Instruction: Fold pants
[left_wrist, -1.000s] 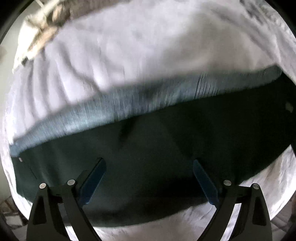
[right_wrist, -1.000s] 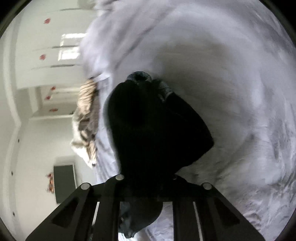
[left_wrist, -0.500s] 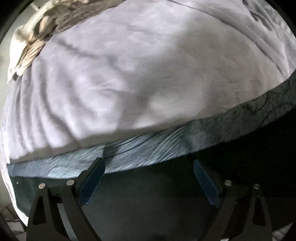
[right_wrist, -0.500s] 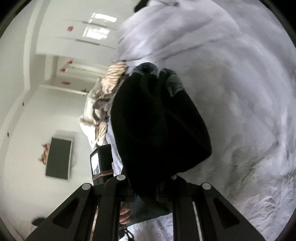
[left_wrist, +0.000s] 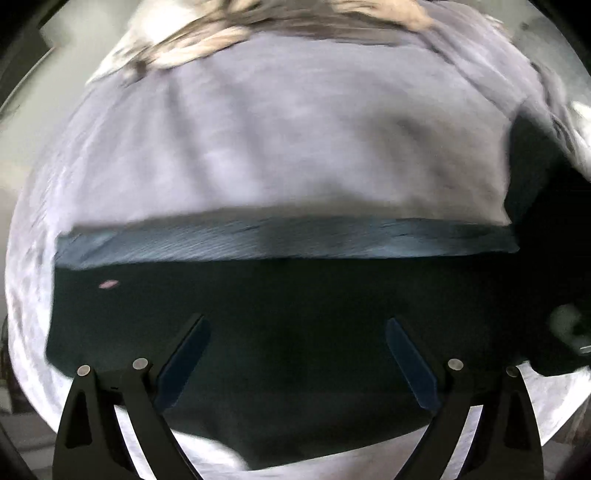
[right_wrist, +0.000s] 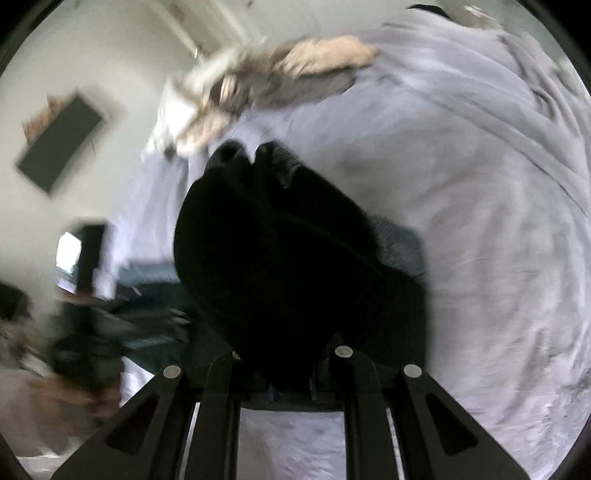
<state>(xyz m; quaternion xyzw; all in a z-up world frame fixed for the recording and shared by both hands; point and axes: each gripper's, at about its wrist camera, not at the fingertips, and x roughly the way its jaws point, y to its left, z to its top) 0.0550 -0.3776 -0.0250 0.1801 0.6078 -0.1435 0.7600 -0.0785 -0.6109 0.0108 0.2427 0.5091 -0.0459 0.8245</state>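
A: Right gripper (right_wrist: 291, 391)?
B: Clamped on a bunch of the pants (right_wrist: 280, 266), lifted off the bed (right_wrist: 480, 258).
A: Left gripper (left_wrist: 297, 354)?
B: Spread wide, empty, above the waistband (left_wrist: 288, 236).
A: Handling?
B: Probably soft, limp, light; take it by the waistband corners.

My left gripper (left_wrist: 297, 365) shows matte black angular fingers with silver round screw heads and blue pads (left_wrist: 412, 365) (translucent-looking), while my right gripper (right_wrist: 290, 373) carries the same black frames with triangular cutouts and silver screws.
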